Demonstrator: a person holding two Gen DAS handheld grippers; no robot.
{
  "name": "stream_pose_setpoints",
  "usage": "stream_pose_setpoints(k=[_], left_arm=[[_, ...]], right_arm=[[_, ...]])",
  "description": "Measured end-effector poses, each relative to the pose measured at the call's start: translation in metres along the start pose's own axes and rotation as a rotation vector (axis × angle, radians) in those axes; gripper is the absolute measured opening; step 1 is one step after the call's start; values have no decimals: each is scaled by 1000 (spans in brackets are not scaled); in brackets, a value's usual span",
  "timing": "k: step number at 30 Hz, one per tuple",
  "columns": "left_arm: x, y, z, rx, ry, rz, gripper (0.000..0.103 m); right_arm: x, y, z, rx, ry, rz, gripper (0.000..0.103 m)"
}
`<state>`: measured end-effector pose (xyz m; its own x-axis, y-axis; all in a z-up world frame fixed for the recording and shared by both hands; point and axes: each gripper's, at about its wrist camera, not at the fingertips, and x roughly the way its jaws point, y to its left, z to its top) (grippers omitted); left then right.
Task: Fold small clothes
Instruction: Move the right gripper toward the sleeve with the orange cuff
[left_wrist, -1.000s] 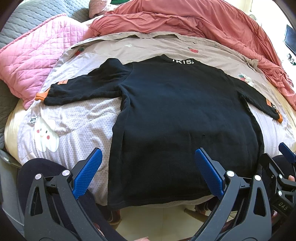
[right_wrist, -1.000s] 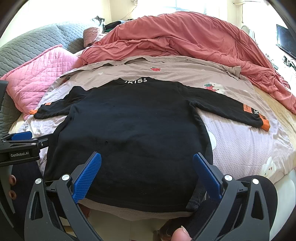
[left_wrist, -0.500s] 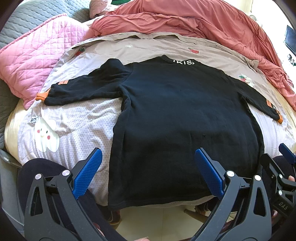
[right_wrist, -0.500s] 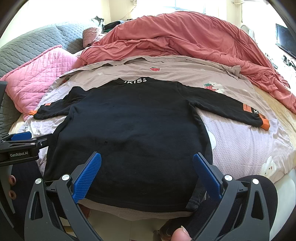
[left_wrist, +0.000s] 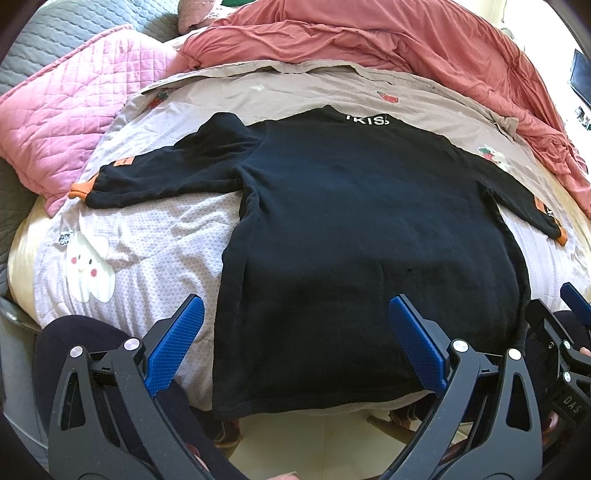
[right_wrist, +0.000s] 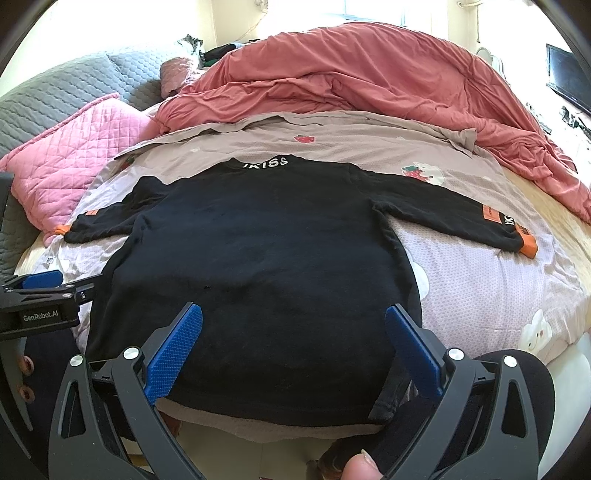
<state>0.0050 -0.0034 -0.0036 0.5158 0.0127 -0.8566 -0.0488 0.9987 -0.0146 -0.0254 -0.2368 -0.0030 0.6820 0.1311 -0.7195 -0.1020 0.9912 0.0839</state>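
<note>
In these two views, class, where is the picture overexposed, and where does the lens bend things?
Right wrist view: the window behind the red duvet is blown out white. Left wrist view: softer light, and the bed bulges into a dome, with black corners.

One black shirt (left_wrist: 369, 229) lies on the bed, with two sleeves, each ending in one orange cuff. One printed sheet (left_wrist: 155, 243) is under it. One pink pillow (left_wrist: 74, 122) sits at the left, and one red duvet (right_wrist: 369, 85) is heaped behind. One grey quilt (right_wrist: 66, 92) lies beyond the pillow. Two grippers show, the left gripper (left_wrist: 295, 343) and the right gripper (right_wrist: 293, 345), each with two blue pads. One dark screen (right_wrist: 569, 77) stands at the far right.
</note>
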Motion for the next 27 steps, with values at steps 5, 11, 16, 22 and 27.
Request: stream_pose_setpoints(k=[5,11,16,22,27], left_arm=[[6,-7,9,9,-4,0,94],[10,-21,32,27,-31,3,94],[14,-32,52,29,-51,1,94],[23,-45,72,33,-57,8,94],[29,-52,87,33,-64,16,94]], right_arm=[[3,-3,8,17,-5,-6,99],[9,-7,24,23,-23,-25,99],[14,-12,38,21,-37,-38,99],[28,-24,59,23,-35,-86,99],[44,-35,76,30,-28,-110,99]])
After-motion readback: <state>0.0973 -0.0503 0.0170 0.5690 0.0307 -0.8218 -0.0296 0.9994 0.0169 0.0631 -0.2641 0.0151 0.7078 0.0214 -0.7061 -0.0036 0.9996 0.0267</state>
